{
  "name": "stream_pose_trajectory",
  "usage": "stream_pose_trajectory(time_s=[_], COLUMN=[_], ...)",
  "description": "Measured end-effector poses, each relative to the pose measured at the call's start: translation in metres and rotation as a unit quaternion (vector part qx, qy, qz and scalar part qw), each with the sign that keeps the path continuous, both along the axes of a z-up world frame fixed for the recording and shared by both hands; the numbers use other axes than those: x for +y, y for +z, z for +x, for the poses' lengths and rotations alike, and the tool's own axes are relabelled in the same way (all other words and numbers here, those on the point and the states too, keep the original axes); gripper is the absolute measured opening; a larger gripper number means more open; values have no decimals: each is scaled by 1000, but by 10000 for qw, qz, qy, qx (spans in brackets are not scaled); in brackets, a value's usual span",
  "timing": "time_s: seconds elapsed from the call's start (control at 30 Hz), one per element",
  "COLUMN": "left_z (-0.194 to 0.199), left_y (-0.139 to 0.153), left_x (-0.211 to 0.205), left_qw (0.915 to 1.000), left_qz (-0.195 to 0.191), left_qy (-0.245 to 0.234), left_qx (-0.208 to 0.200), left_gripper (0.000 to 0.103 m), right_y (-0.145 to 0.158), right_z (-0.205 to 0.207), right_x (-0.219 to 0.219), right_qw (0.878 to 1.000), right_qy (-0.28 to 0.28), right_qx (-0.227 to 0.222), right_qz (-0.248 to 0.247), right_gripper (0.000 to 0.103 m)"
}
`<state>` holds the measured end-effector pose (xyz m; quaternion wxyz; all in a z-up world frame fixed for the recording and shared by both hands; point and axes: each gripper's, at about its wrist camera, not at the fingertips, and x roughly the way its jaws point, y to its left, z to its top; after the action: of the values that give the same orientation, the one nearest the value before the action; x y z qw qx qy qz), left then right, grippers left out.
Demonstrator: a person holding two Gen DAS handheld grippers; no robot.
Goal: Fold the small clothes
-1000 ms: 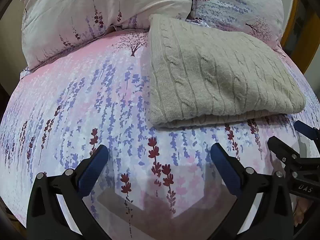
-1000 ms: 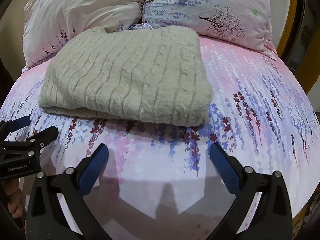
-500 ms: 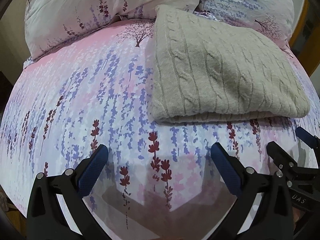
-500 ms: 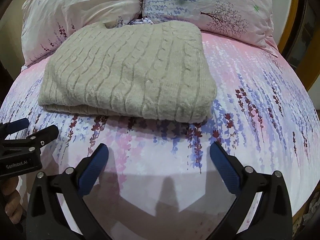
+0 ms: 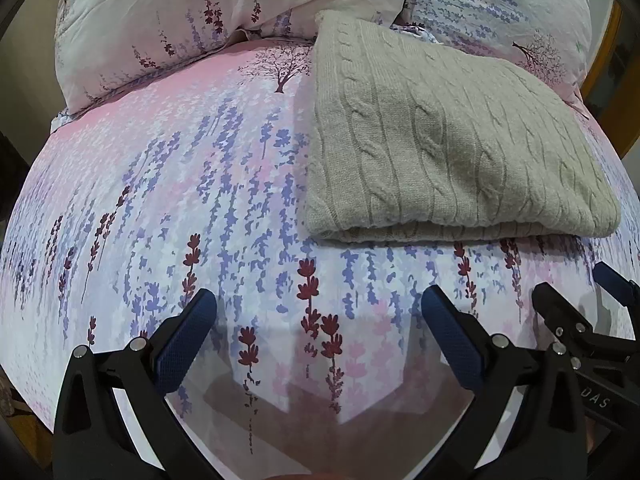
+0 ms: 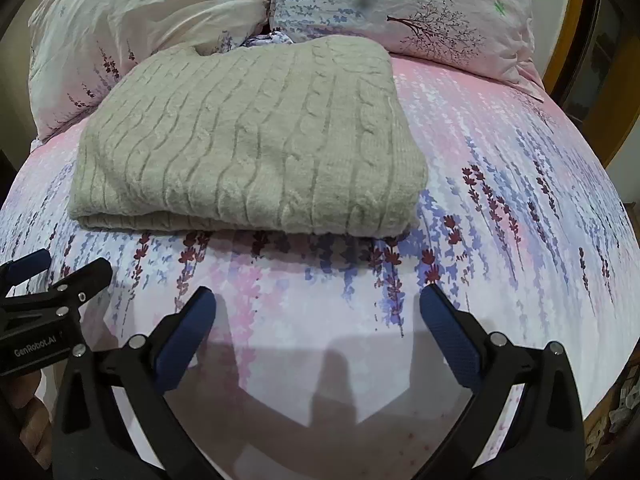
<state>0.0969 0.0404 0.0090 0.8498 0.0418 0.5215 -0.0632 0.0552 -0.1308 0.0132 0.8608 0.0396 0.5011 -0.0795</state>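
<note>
A beige cable-knit sweater [image 5: 448, 148] lies folded in a neat rectangle on the bed, its folded edge toward me; it also shows in the right wrist view [image 6: 248, 144]. My left gripper [image 5: 318, 312] is open and empty, hovering over the sheet in front of the sweater's left corner. My right gripper [image 6: 318, 312] is open and empty in front of the sweater's right half. Each gripper appears at the edge of the other's view: the right one [image 5: 592, 312], the left one [image 6: 52, 276].
The bed has a pink floral sheet [image 5: 180, 200] with purple and red flowers. Two matching pillows [image 6: 152, 4] [image 6: 408, 0] lie behind the sweater. A wooden frame [image 6: 572, 40] stands at the right.
Both grippers have moved slightly closer toward the sweater and the pillows. The sweater has not moved. Both stay open.
</note>
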Motion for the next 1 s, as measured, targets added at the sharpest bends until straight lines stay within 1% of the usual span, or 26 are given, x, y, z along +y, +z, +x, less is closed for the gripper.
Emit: stream_pose_trajectory(time_s=[1.0], left_z=[6], left_y=[-1], left_x=[1], left_qw=[9999], left_qz=[15], left_qy=[-21], left_qx=[126], left_gripper=[102], right_y=[0], right_z=[-2], right_x=[-1], right_qw=[10000], right_qy=[-6], right_qx=[-66], right_qz=[-13], right_gripper=[101])
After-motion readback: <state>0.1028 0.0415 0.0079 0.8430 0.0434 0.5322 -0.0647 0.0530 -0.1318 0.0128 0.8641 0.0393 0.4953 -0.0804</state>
